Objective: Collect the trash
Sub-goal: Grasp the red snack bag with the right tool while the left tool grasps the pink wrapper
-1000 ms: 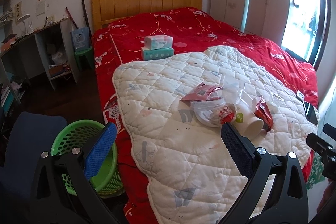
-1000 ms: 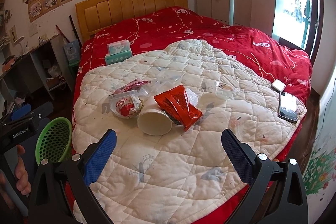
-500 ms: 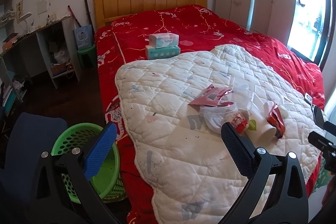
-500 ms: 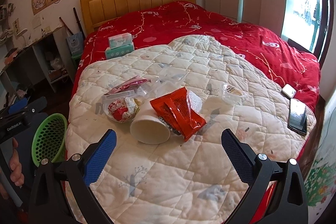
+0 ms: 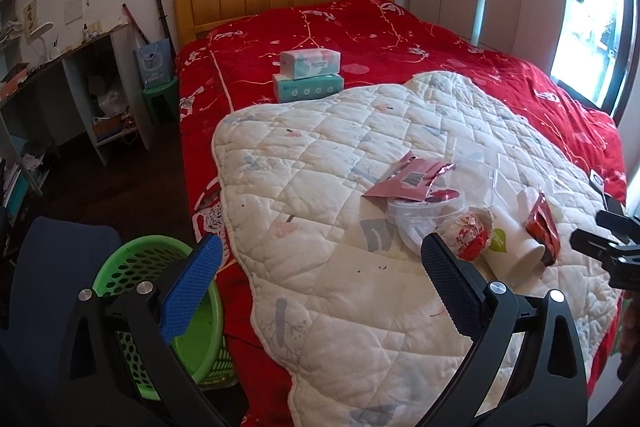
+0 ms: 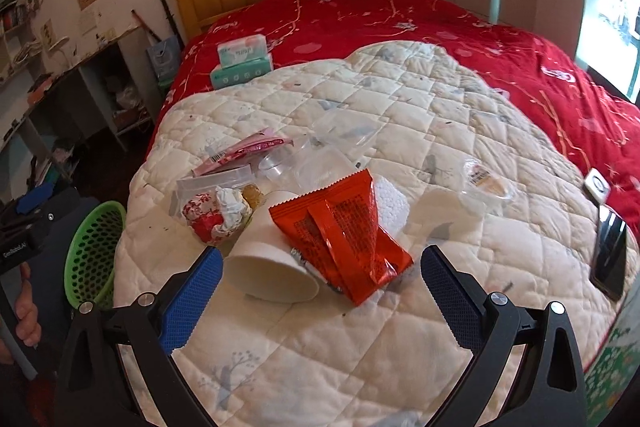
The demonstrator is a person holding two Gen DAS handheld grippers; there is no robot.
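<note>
Trash lies in a heap on the white quilt (image 6: 360,339): a tipped white paper cup (image 6: 268,263), an orange-red snack wrapper (image 6: 344,227), a clear tub with crumpled red-and-white paper (image 6: 212,211), a pink wrapper (image 6: 240,155) and clear plastic lids (image 6: 344,131). The heap also shows in the left wrist view, with the cup (image 5: 510,251) and the tub (image 5: 432,215). A green basket (image 5: 152,267) stands on the floor by the bed. My right gripper (image 6: 320,287) is open, just short of the cup and wrapper. My left gripper (image 5: 320,287) is open and empty, between basket and heap.
Two tissue packs (image 5: 308,75) sit stacked on the red bedspread (image 5: 400,39). A small clear cup (image 6: 486,183), a phone (image 6: 608,251) and a small white device (image 6: 596,183) lie at the quilt's right side. A desk with shelves (image 5: 80,95) and a blue chair (image 5: 52,267) stand left.
My right gripper has moved forward and down toward the cup and orange-red wrapper. My left gripper has shifted slightly, so the heap sits further right in its view. Both stay open.
</note>
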